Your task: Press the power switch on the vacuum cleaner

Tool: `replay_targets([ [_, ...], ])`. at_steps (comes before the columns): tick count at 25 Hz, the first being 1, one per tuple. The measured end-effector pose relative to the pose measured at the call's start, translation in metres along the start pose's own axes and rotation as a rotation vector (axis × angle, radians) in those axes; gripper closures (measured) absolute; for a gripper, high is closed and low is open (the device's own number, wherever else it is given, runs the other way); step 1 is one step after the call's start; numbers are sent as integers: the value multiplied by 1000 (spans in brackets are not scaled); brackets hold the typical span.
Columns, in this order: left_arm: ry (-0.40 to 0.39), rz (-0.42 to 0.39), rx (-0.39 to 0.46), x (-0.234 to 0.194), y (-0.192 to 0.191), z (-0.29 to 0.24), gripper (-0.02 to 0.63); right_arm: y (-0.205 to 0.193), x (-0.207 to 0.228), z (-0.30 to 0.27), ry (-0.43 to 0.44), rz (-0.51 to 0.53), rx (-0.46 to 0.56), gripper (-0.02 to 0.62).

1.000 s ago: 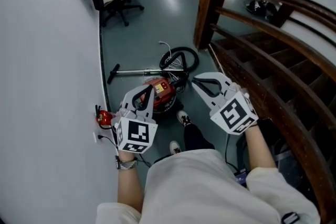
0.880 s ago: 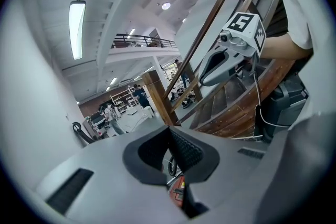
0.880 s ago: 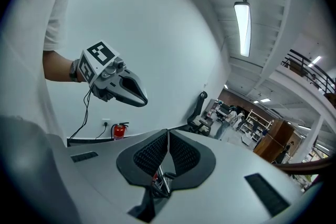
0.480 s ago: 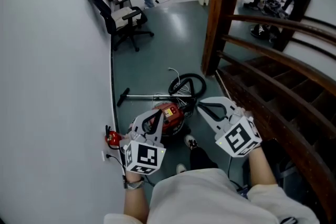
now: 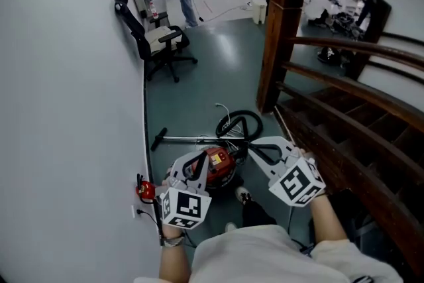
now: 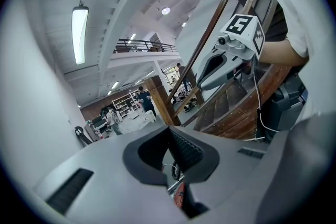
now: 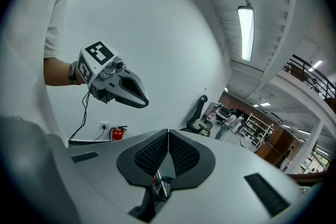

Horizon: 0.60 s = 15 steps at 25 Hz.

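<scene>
The red vacuum cleaner (image 5: 217, 166) lies on the grey floor by the wall, with its metal wand (image 5: 189, 139) and coiled black hose (image 5: 240, 124) beyond it. My left gripper (image 5: 198, 157) hangs shut over the vacuum's left side, holding nothing. My right gripper (image 5: 252, 146) is shut too and hovers just right of the vacuum, also holding nothing. In the left gripper view the jaws (image 6: 169, 129) meet at their tips, a bit of the red vacuum (image 6: 179, 198) shows below them, and the right gripper (image 6: 203, 83) floats opposite. In the right gripper view the pads (image 7: 168, 132) are pressed together.
A white wall (image 5: 66, 109) runs along the left, with a red fire extinguisher (image 5: 145, 191) at its foot. A wooden stair post (image 5: 278, 43) and railing (image 5: 351, 116) close the right side. A black office chair (image 5: 162, 43) stands farther off. My shoe (image 5: 243, 195) is beside the vacuum.
The head view has tilted up, so the vacuum sits lower in the picture. Both grippers have risen slightly and stay shut.
</scene>
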<state>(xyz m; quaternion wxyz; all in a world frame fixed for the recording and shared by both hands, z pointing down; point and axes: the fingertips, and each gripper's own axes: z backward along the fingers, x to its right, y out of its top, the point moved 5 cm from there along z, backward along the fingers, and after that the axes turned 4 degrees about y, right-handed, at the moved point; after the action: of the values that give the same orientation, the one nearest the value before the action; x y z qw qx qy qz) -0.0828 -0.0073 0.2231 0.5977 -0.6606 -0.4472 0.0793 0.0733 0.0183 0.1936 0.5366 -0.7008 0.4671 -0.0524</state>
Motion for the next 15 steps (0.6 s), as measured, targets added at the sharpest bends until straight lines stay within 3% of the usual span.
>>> replay_targets([
  [15, 9, 21, 2, -2, -4, -4, 606, -8, 3, -3, -11, -18, -42, 568],
])
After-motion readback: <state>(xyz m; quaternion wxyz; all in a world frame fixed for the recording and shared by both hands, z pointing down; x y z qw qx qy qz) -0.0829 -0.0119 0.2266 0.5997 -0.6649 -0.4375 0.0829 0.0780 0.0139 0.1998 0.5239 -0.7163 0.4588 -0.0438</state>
